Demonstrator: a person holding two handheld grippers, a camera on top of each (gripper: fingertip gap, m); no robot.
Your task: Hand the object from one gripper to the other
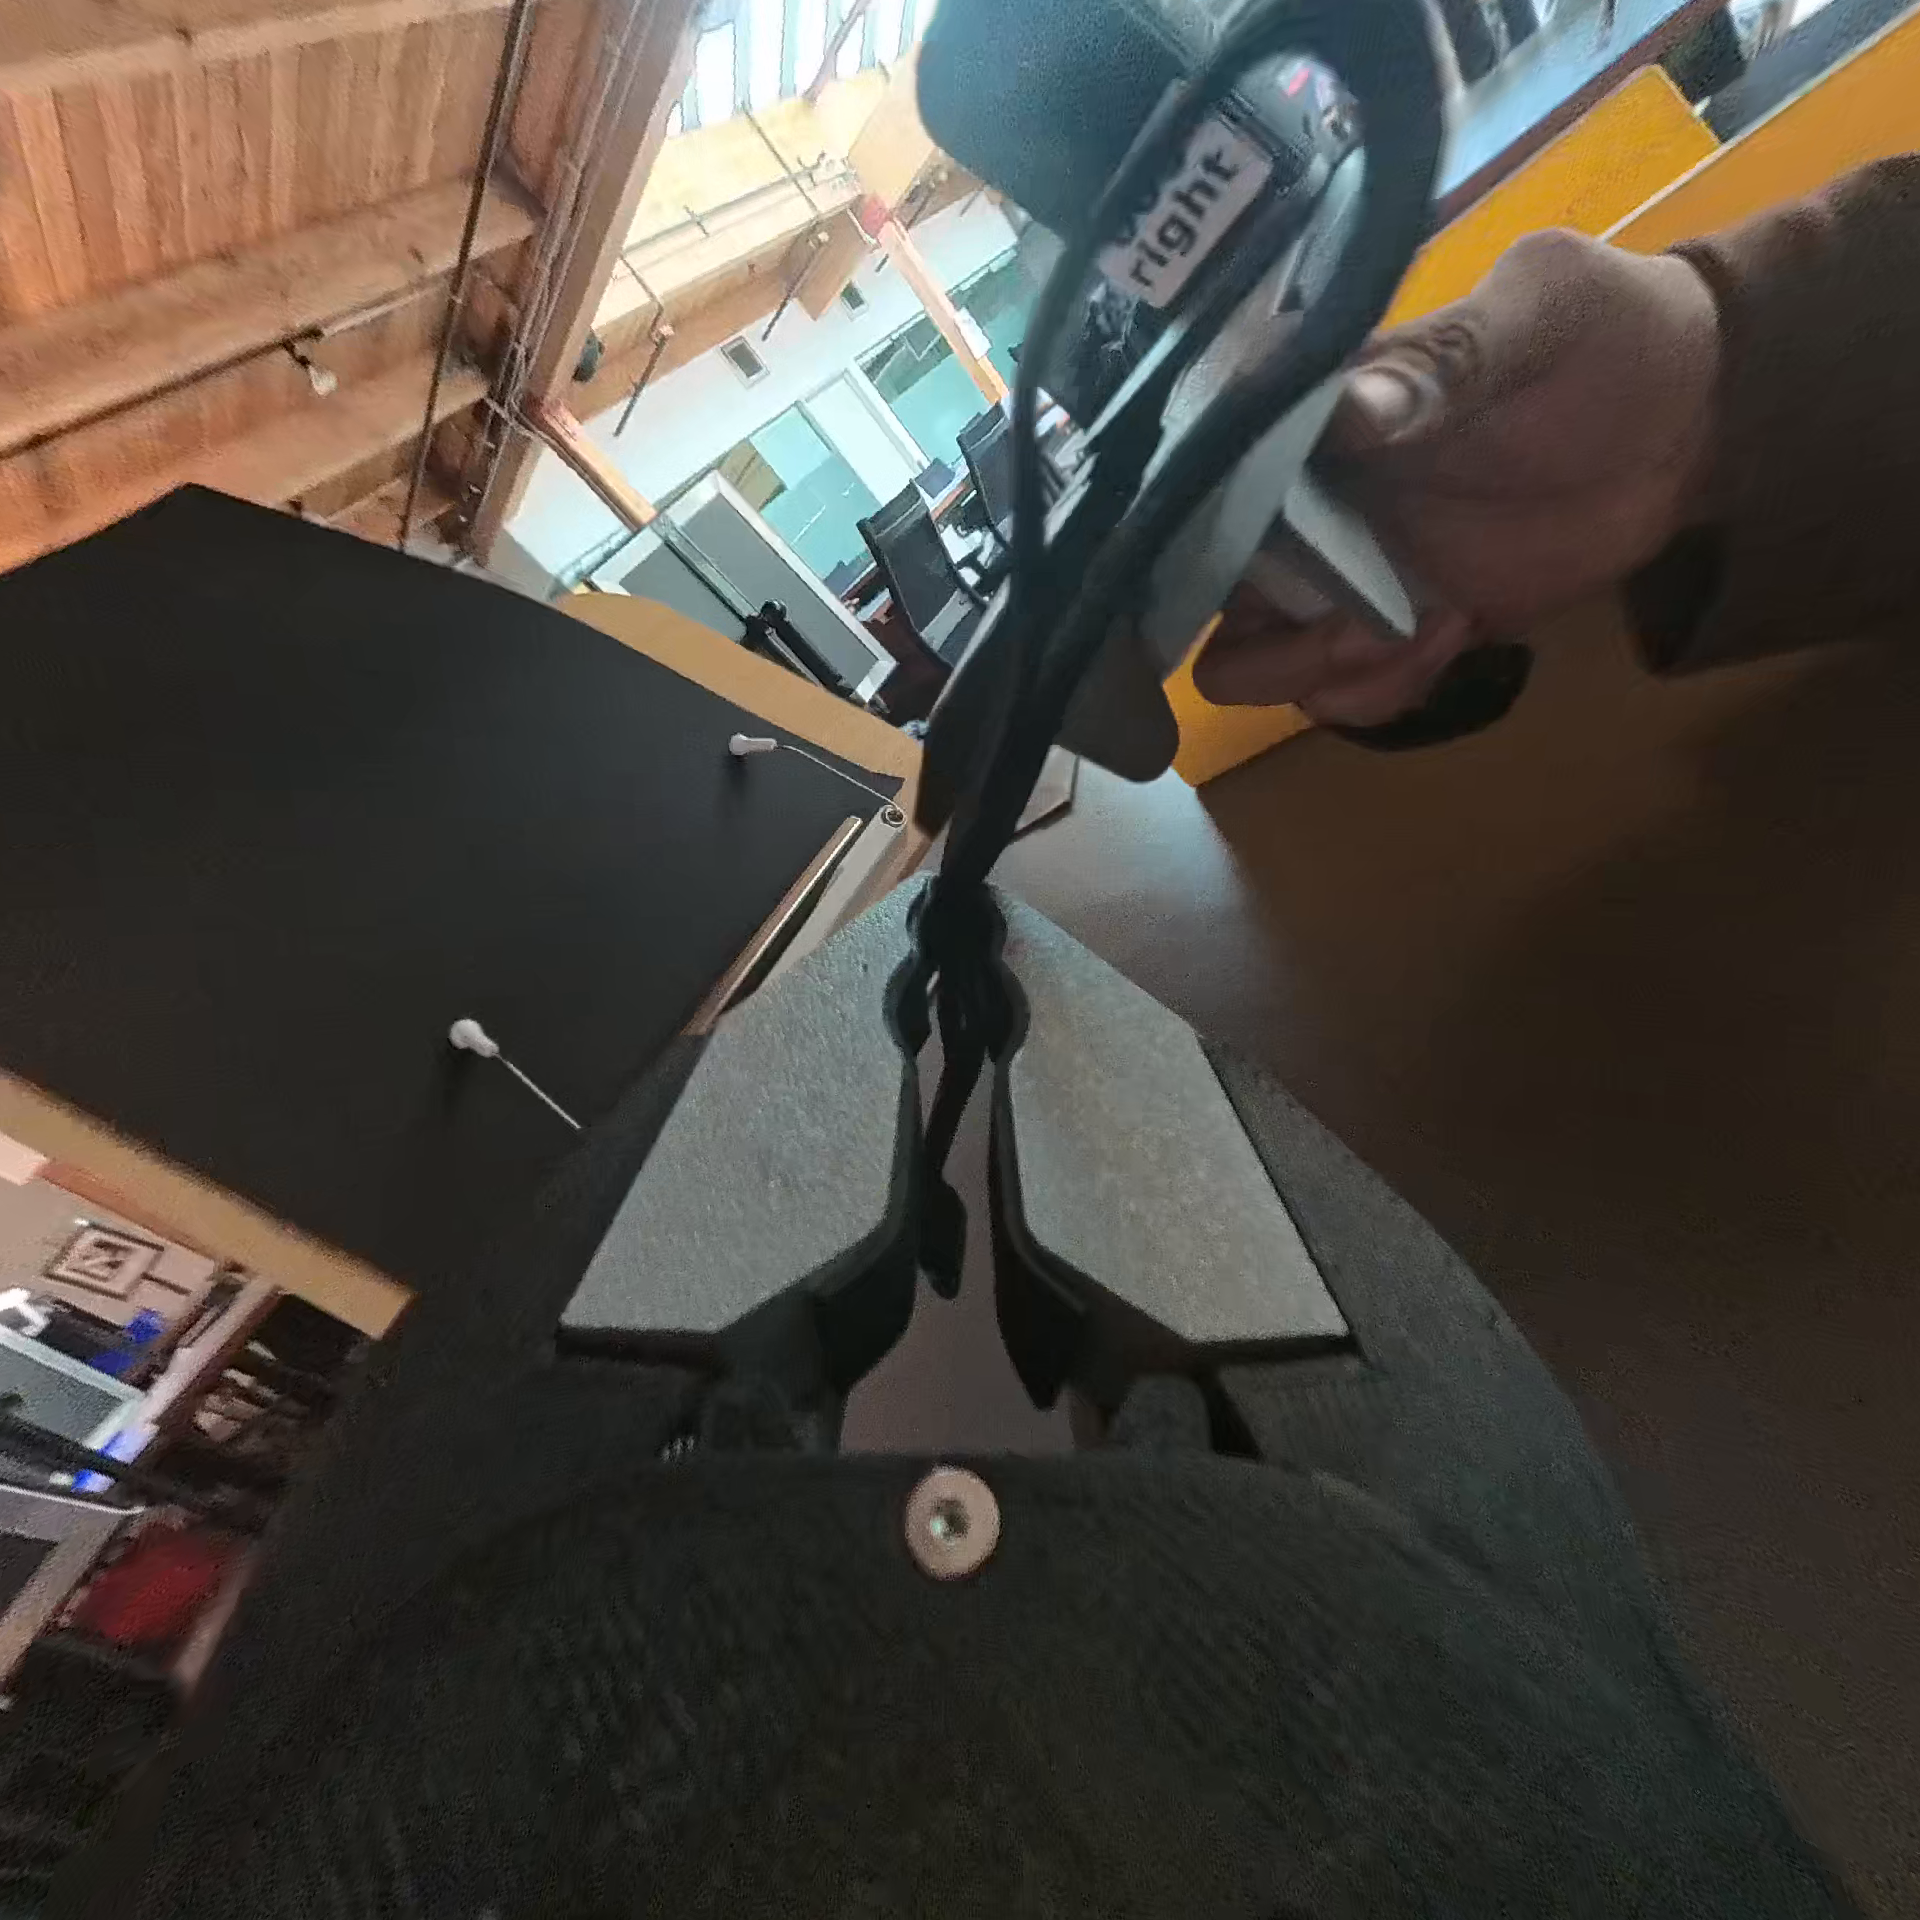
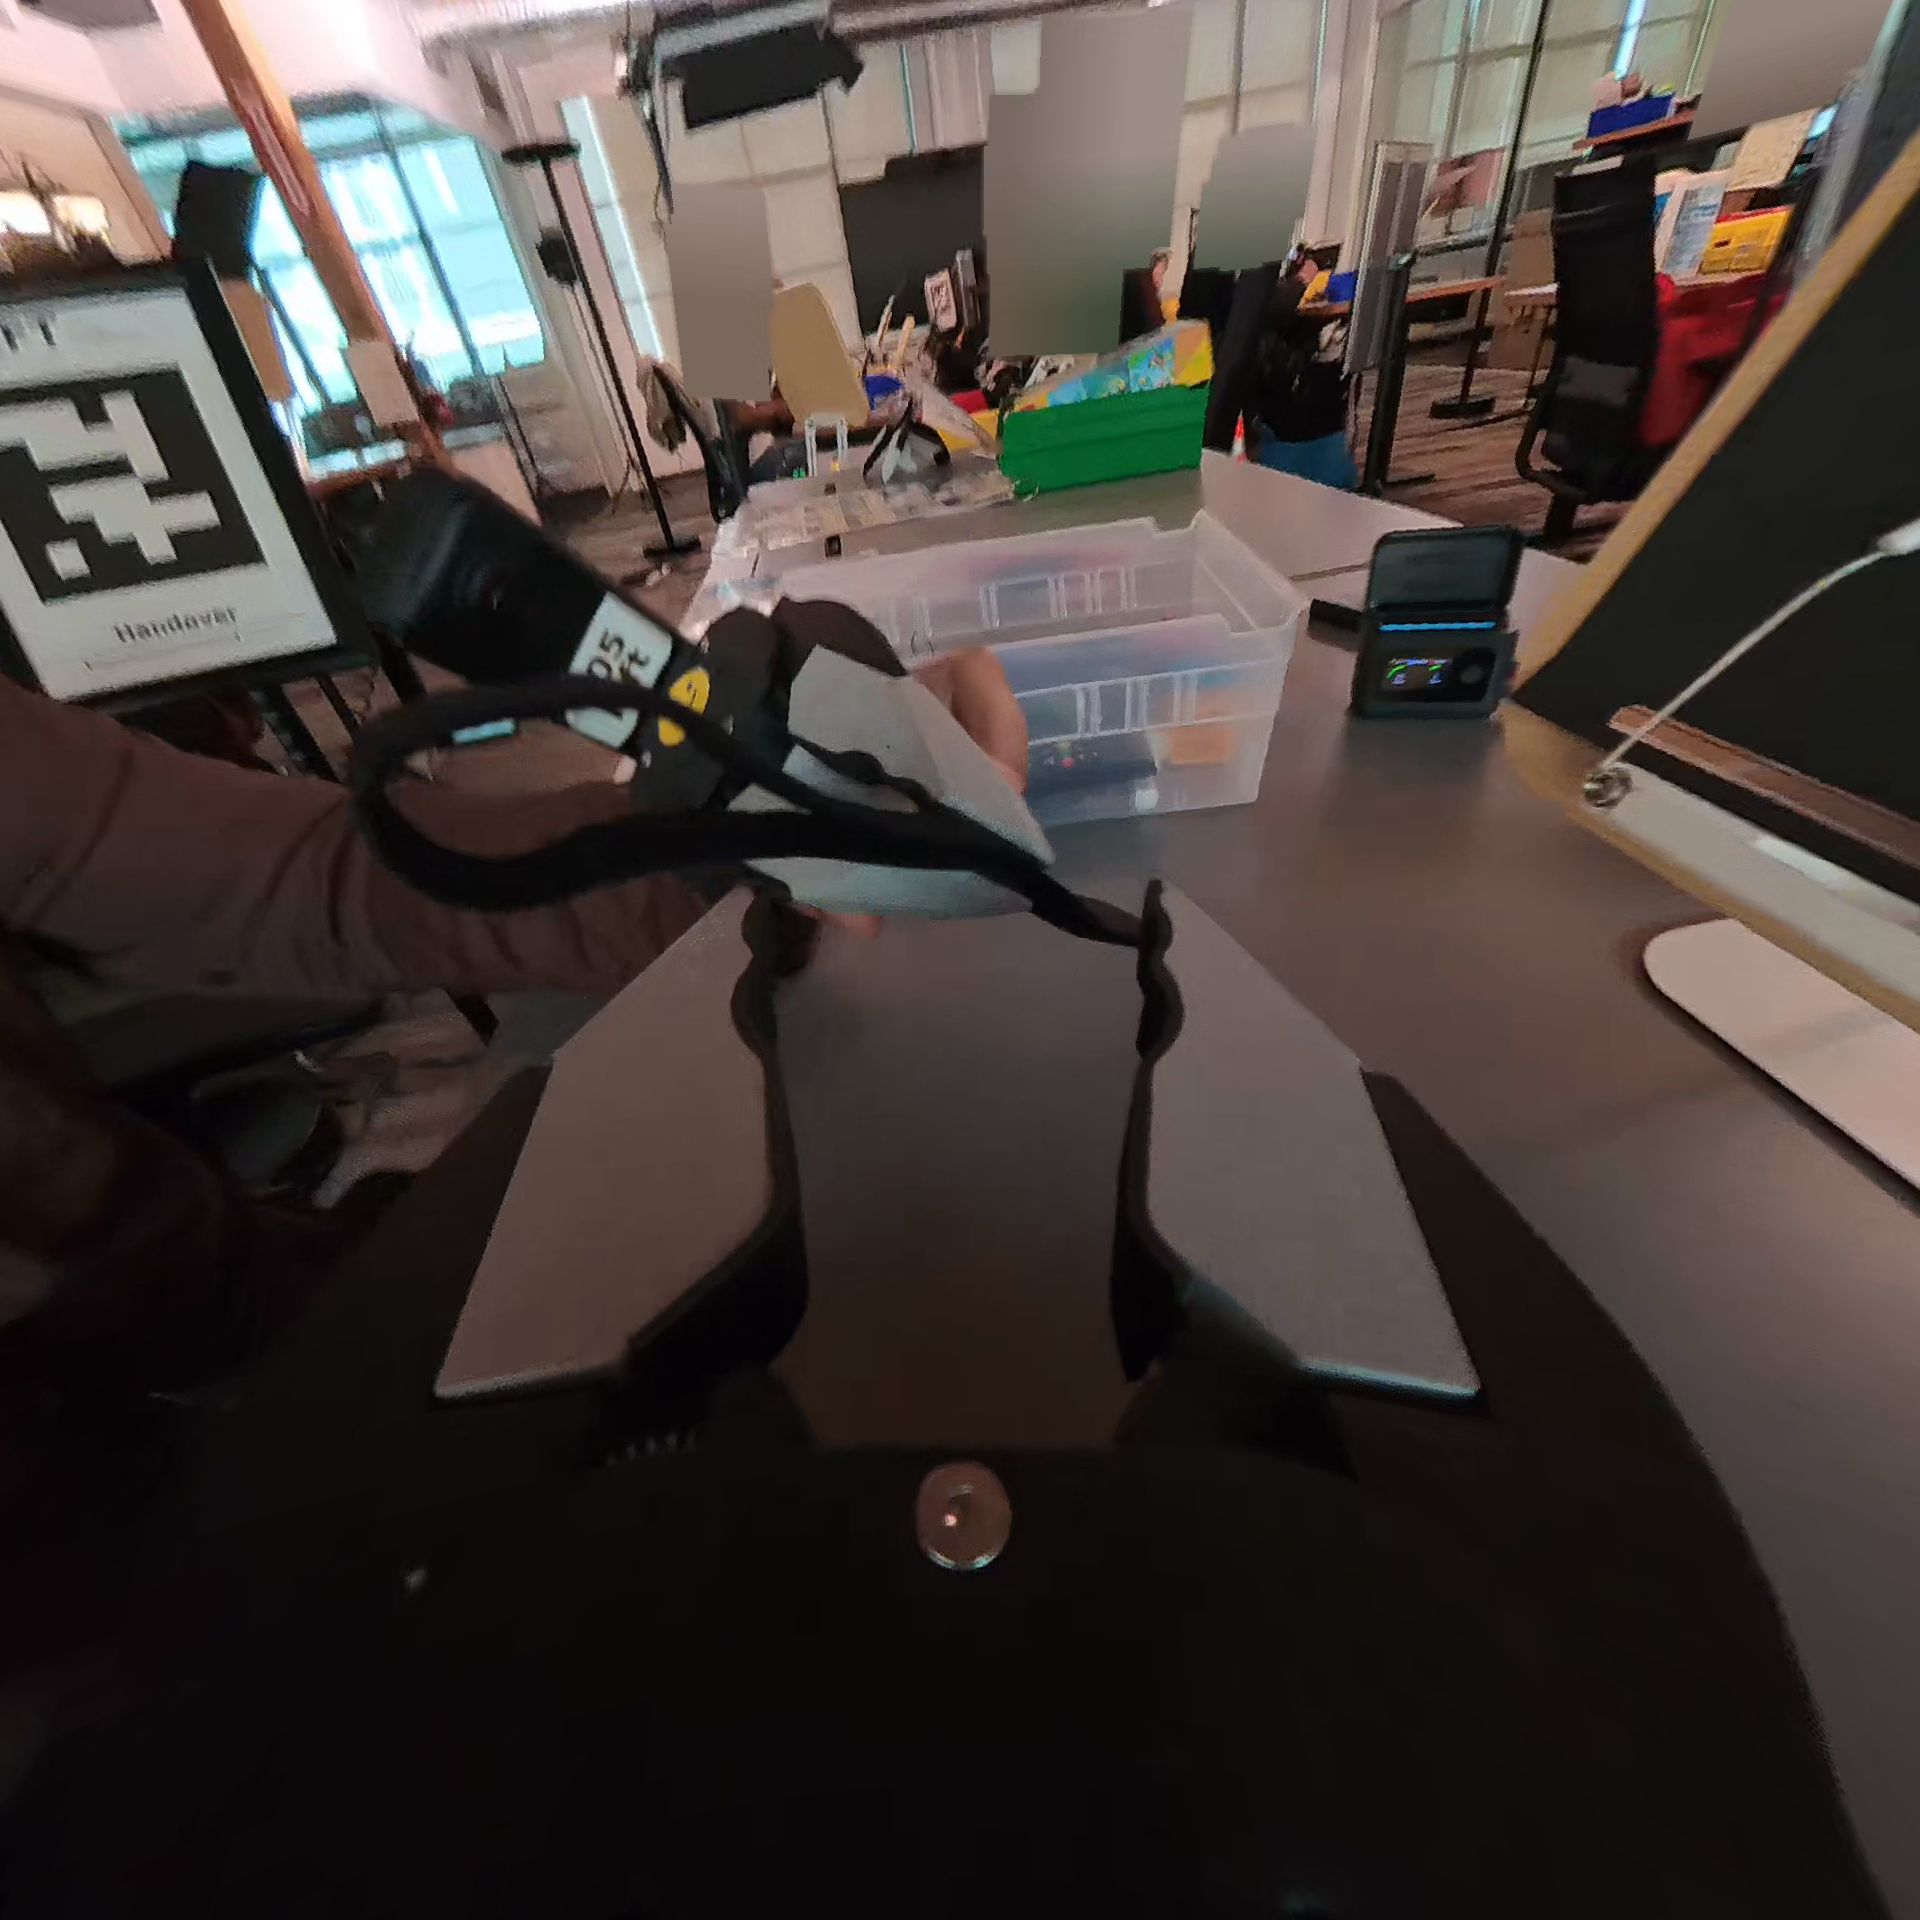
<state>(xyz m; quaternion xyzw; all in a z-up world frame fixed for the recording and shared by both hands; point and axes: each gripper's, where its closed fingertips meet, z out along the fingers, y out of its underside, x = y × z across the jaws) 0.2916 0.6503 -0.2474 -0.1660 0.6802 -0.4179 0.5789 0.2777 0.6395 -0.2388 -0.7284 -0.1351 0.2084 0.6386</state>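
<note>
A looped black cord [image 1: 1039,623] is pinched between the tips of my left gripper [image 1: 951,935], which is shut on it; the loop runs up and away from the tips. In the right wrist view the left gripper [image 2: 1029,862] comes in from the left, held by a hand in a brown sleeve, with the cord [image 2: 582,883] looping beside it. My right gripper [image 2: 961,935] is open, jaws wide apart, and the cord's end lies against its right fingertip [image 2: 1153,935]. In the left wrist view the right gripper [image 1: 1091,769] sits just above the left one's tips, held by a hand [image 1: 1507,447].
A grey table [image 2: 1403,935] carries a clear plastic bin [image 2: 1091,644], a small device with a lit screen [image 2: 1439,644] and a green crate [image 2: 1101,436] farther back. A black board in a wooden frame [image 2: 1766,468] stands on the right, and a patterned marker sign [image 2: 125,488] on the left. Left and right tips are no more than a few centimetres apart.
</note>
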